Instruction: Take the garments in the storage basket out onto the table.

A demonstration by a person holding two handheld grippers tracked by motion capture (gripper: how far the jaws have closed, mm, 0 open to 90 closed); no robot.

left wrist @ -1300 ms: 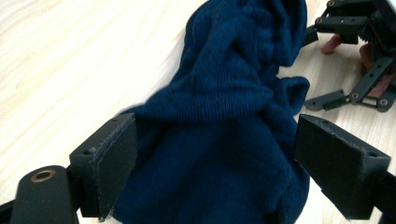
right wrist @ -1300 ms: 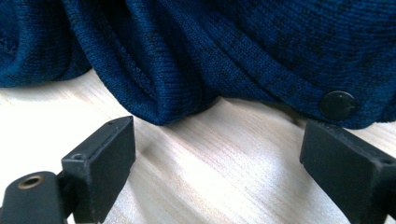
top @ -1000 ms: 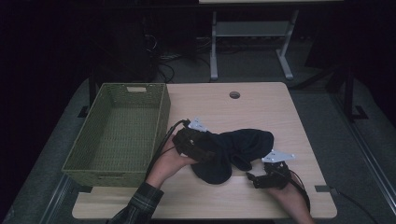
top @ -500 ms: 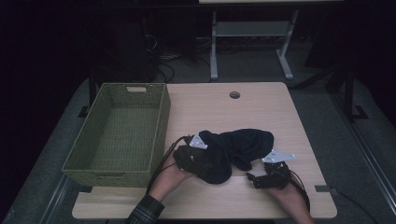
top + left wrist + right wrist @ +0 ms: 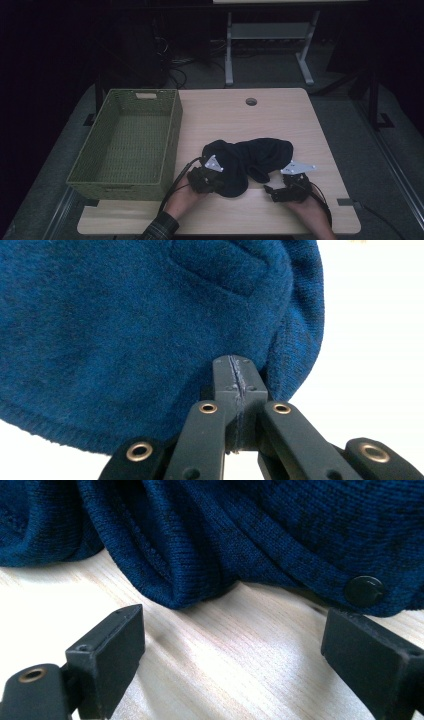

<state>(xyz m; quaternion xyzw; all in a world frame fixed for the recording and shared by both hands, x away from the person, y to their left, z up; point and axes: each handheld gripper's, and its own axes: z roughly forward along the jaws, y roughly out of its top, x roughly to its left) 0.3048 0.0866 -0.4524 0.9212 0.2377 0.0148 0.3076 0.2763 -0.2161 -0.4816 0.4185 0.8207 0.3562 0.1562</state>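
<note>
High view: the dark blue knit garment (image 5: 250, 162) lies bunched across the tabletop (image 5: 240, 120) between my hands. My left tongs (image 5: 235, 377) have just closed, pinching its left edge; my right tongs (image 5: 230, 645) gape wide just short of its near hem.

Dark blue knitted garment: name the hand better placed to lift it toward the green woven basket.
Left. The left gripper is shut on the dark blue knitted garment at its edge and sits beside the green woven basket. The right gripper is open, short of the cloth.
</note>
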